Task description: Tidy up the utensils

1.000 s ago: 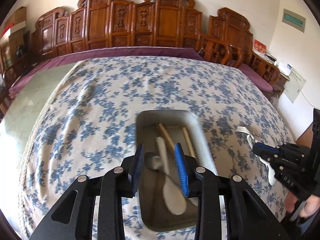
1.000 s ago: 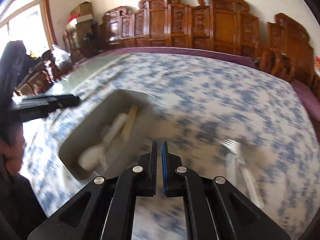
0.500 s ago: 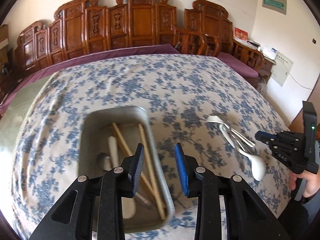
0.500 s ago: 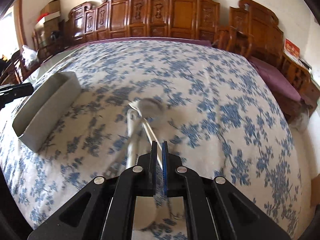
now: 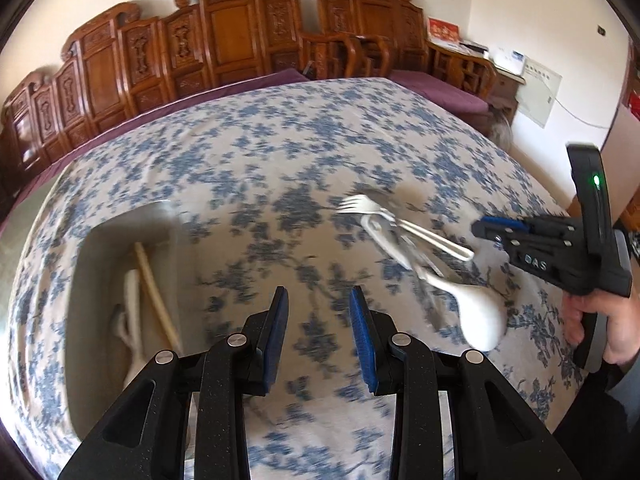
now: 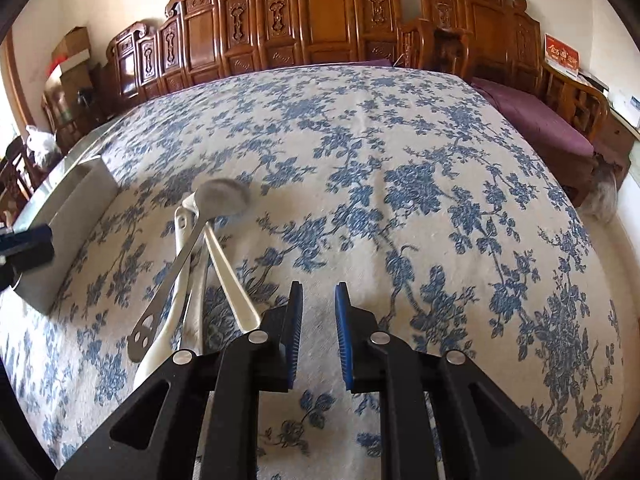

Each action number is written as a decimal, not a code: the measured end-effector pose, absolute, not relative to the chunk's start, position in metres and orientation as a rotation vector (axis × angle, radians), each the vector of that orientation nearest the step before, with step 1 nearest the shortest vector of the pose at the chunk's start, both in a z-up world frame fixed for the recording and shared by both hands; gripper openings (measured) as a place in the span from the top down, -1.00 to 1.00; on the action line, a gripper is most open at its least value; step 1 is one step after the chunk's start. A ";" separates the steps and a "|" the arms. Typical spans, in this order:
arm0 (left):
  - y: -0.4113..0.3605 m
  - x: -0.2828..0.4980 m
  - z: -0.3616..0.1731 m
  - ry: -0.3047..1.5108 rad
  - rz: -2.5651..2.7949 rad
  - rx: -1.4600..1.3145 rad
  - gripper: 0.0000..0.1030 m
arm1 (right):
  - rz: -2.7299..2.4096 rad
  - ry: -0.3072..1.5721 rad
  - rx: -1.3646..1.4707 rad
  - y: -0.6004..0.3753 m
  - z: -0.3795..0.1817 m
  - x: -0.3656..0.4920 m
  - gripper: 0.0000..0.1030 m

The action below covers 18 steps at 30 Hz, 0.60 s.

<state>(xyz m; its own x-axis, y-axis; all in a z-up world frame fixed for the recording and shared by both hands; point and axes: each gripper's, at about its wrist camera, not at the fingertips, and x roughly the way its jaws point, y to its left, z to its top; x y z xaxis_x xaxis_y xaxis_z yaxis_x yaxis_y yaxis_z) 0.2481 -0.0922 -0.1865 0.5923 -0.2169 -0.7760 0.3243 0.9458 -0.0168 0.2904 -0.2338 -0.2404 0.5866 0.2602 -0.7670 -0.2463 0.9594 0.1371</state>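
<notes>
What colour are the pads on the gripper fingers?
Blue pads on black fingers, clearest in the right wrist view.

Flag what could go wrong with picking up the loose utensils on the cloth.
1. The metal spoon, white fork and white spoon lie crossed in one pile, so a grasp may drag a neighbour.
2. The right hand-held gripper is opening with nothing between its jaws, and stands right of the pile; closing here would likely catch only cloth.

One tray (image 5: 120,240); two grippers (image 5: 316,336)
</notes>
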 end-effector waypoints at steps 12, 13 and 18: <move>-0.155 0.288 -0.225 0.982 -0.405 0.063 0.43 | 0.287 0.872 0.056 -0.239 -0.233 0.294 0.64; -0.157 0.292 -0.227 0.989 -0.403 0.057 0.44 | 0.287 0.870 0.063 -0.240 -0.233 0.295 0.64; -0.162 0.308 -0.225 0.987 -0.371 0.036 0.59 | 0.288 0.872 0.086 -0.242 -0.233 0.297 0.64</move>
